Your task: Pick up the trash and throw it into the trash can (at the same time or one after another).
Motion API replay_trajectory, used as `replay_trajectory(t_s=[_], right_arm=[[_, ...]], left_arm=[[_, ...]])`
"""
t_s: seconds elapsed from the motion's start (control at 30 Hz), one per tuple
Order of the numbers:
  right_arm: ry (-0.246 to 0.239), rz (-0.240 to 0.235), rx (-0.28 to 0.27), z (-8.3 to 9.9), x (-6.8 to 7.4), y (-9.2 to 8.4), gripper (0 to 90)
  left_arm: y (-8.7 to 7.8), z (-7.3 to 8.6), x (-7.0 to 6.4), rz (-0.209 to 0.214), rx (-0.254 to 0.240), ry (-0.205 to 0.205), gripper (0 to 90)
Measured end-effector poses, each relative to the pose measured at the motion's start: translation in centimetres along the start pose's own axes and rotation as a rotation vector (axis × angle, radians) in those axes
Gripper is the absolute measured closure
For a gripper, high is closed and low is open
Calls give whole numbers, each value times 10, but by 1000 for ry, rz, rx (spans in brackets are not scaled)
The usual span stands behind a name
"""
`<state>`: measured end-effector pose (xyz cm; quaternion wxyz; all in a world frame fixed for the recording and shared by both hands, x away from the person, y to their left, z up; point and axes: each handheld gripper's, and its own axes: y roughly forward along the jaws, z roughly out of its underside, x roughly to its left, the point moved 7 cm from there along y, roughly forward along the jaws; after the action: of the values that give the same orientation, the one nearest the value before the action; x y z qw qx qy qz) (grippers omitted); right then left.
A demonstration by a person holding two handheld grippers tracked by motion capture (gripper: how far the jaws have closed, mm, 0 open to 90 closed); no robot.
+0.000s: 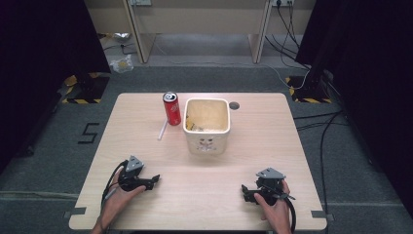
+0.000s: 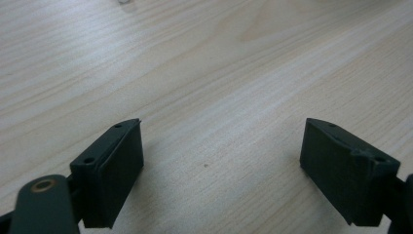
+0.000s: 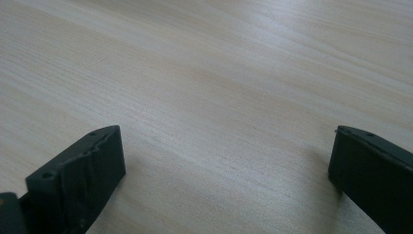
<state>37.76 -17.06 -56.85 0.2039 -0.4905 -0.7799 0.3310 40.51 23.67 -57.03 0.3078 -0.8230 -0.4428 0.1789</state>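
Claws both wide, nothing held: left claw (image 1: 157, 179), right claw (image 1: 243, 189), resting on pale woodgrain counter (image 1: 253, 141). Red cylindrical can (image 1: 172, 108) stands just beside square cream bin (image 1: 207, 142); thin white straw (image 1: 162, 130) lies flat nearby.

Left gripper (image 1: 152, 180) and right gripper (image 1: 246, 191) low, fingers (image 2: 112, 170) wide apart, empty

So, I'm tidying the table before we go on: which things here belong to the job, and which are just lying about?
Job, likely, being nearest the open claws:
- red can
- white straw
- cream bin

Lying about:
- crumpled bag on the floor
- floor cables
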Motion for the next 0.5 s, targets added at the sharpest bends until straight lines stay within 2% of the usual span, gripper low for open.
replay_trajectory(t_s=[0.5], right_arm=[[-6, -1, 0, 0, 0, 0, 2]], left_arm=[[1, -1, 1, -3, 4, -1, 144]])
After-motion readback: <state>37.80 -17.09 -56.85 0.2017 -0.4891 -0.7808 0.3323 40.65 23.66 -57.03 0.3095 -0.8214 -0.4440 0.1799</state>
